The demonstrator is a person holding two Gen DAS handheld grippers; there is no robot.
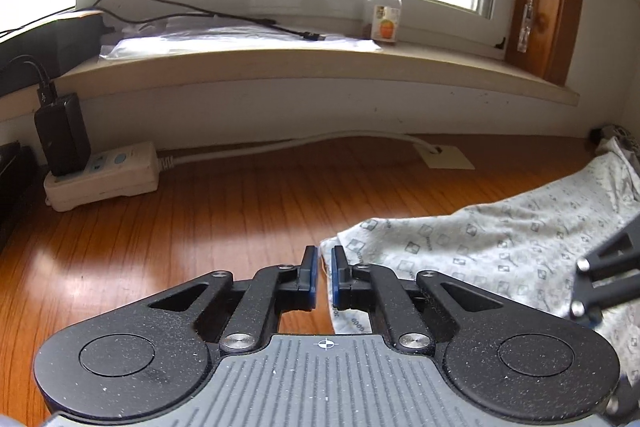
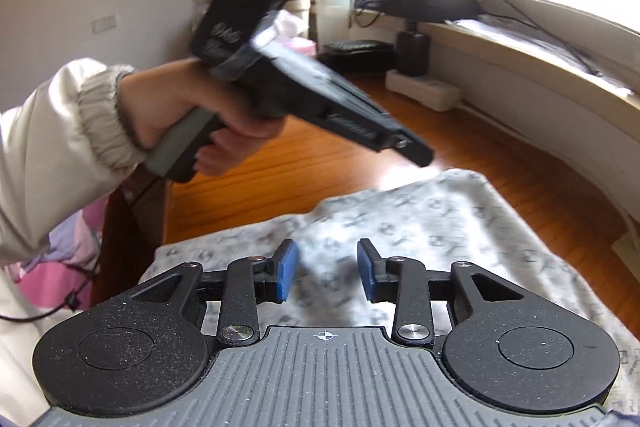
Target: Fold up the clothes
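Note:
A pale grey-green patterned garment (image 1: 500, 247) lies on the wooden table (image 1: 200, 227), spreading right. My left gripper (image 1: 325, 277) is at the garment's left edge with its blue pads nearly together, a narrow gap between them showing wood, nothing held. The right gripper's linkage (image 1: 604, 279) shows over the cloth at the right. In the right wrist view my right gripper (image 2: 327, 273) is open and empty just above the garment (image 2: 440, 227). The left gripper's body (image 2: 320, 95), held in a hand, hovers over the cloth's far edge.
A white power strip (image 1: 102, 177) with a black adapter sits at the back left. A white cable (image 1: 300, 143) runs along the wall. On the windowsill (image 1: 320, 67) are a jar (image 1: 382, 13), papers and a black cable. A green-lidded bottle (image 2: 332, 7) stands far off.

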